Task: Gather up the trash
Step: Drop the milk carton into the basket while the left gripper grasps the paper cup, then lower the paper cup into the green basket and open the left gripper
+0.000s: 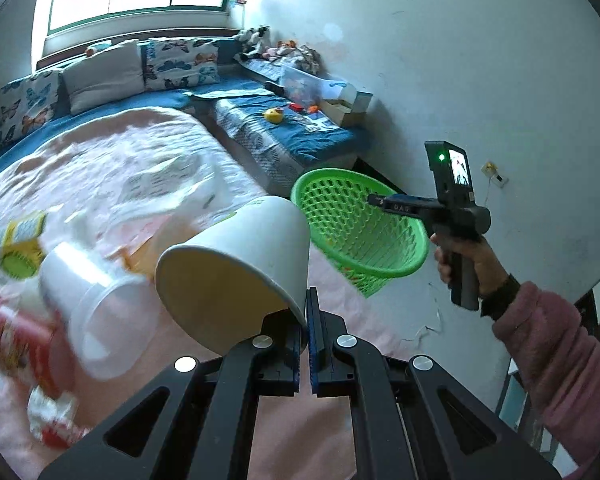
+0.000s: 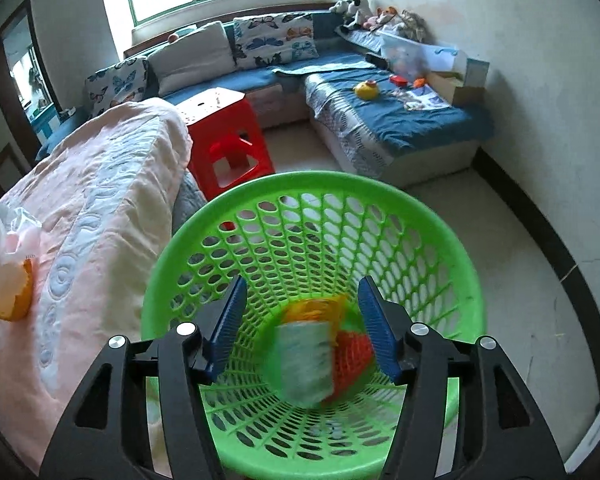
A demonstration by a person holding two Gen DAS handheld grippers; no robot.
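Observation:
My left gripper (image 1: 308, 310) is shut on the rim of a white paper cup (image 1: 236, 260), holding it tilted above the pink bed cover (image 1: 112, 152). To its right is a green mesh basket (image 1: 356, 232), with a hand in a pink sleeve holding my right gripper (image 1: 374, 200) over it. In the right wrist view that right gripper (image 2: 302, 284) stands open over the basket (image 2: 312, 184). Below its jaws, inside the basket, lie a blurred pale packet (image 2: 306, 360) and an orange-red wrapper (image 2: 352, 356). Nothing is gripped there.
On the bed lie a clear plastic cup (image 1: 96, 304), a red packet (image 1: 16, 344), a yellow-green box (image 1: 16, 248) and a white plastic bag (image 2: 8, 248). A red stool (image 2: 228, 140) stands beside the bed, a blue sofa (image 2: 400, 120) behind.

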